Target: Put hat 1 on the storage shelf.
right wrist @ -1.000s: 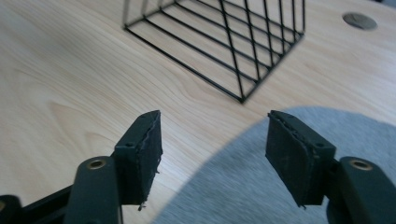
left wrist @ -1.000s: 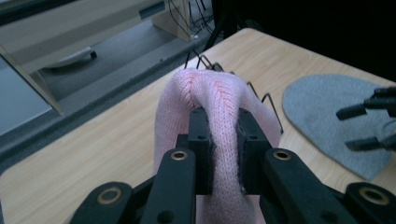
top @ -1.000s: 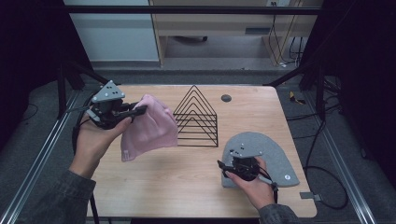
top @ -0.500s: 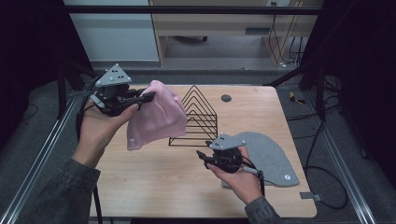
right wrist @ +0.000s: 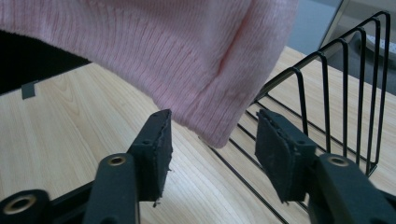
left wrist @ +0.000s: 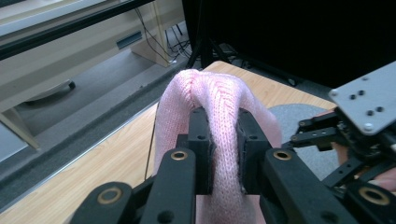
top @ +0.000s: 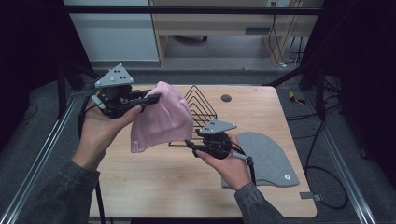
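- Since half a second ago, the right tongs point(top: 190, 144) have moved up off the grey hat point(top: 268, 156) toward the pink hat point(top: 161, 119), which the left tongs point(top: 152, 99) have carried a little farther over the counter point(top: 154, 186).
- Left tongs: clamped on a fold of the pink hat, knit bunched between the two pads in the left gripper view point(left wrist: 223, 140).
- Pink hat hangs in the air above the counter at about 10 o'clock from the counter's middle, partly in front of the black wire rack point(top: 203, 112).
- Right tongs: jaws apart, holding nothing; in the right gripper view the hat's lower corner point(right wrist: 219, 126) hangs just above the gap between them point(right wrist: 212, 154).
- Grey hat lies flat at 4 o'clock on the counter.
- Rack stands at 12 o'clock.
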Demonstrator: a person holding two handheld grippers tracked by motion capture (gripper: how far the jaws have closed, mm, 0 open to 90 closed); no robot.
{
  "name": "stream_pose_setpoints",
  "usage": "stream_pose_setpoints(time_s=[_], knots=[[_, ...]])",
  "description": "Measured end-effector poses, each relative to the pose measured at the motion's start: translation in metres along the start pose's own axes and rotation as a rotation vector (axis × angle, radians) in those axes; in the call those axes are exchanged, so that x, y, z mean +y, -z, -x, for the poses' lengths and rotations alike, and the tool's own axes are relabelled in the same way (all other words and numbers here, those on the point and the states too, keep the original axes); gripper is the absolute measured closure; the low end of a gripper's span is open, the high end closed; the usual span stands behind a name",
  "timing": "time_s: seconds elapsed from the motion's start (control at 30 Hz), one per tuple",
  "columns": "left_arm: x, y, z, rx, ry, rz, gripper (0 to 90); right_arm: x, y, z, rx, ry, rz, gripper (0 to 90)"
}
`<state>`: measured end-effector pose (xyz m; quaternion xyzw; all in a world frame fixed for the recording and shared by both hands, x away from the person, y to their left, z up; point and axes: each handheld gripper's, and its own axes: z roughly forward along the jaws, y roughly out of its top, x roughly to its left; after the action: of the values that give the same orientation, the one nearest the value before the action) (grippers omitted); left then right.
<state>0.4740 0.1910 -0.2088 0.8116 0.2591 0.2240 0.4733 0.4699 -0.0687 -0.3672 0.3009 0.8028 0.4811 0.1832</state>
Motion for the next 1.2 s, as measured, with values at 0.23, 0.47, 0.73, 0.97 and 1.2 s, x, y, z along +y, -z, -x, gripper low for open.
stream_pose_setpoints(time_s=[0.23, 0.47, 0.73, 0.97, 1.2], knots=[[-0.001, -0.002, 0.003, -0.007, 0.003, 0.001, 78.9, 0.008, -0.006, -0.004, 0.016, -0.023, 0.004, 45.5], [-0.005, -0.008, 0.003, 0.006, -0.004, -0.017, 78.8, 0.017, -0.007, -0.010, 0.048, -0.007, -0.011, 70.8], [0.008, -0.011, -0.023, 0.074, -0.014, -0.022, 78.7, 0.036, 0.016, 0.010, 0.071, 0.051, -0.009, 80.0], [0.025, -0.022, -0.041, 0.080, 0.010, 0.044, 78.1, 0.066, 0.023, 0.033, 0.020, 0.113, -0.007, 79.9], [0.039, -0.030, -0.054, 0.105, 0.011, 0.062, 78.1, 0.082, 0.015, 0.052, -0.009, 0.098, 0.021, 79.7]])
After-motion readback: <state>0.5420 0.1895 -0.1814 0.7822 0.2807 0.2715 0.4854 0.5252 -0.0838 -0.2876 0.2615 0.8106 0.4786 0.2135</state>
